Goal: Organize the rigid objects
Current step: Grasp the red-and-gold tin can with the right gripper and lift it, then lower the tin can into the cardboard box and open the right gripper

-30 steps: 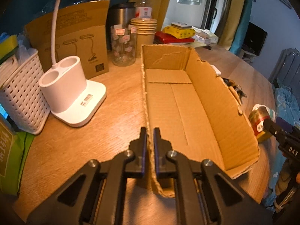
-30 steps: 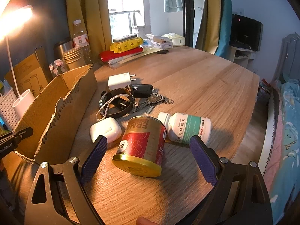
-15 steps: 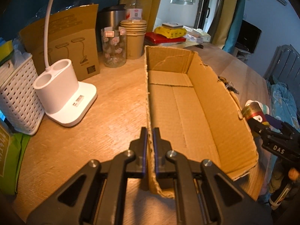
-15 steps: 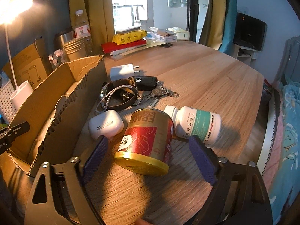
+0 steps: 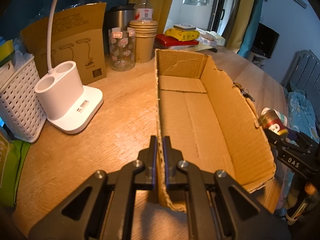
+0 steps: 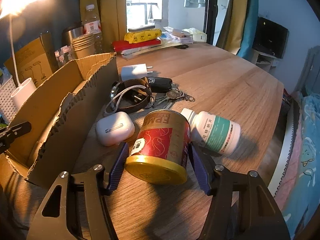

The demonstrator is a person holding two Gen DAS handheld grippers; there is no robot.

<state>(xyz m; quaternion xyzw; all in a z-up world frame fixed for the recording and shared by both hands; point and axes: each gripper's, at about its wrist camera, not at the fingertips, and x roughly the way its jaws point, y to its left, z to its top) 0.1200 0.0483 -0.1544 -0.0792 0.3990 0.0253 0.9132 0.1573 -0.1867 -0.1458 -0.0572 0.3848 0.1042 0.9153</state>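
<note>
Right gripper (image 6: 157, 156) closing around red tin (image 6: 162, 140); left gripper (image 5: 159, 150) pinches box wall (image 5: 159, 120)

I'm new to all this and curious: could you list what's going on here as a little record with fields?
left gripper: shut on the cardboard box wall
right gripper: jaws have just been closing around the red and gold can, pads at its sides
box contents: nothing visible
beside can: white earbud case, white pill bottle
behind: keys, white charger
</note>
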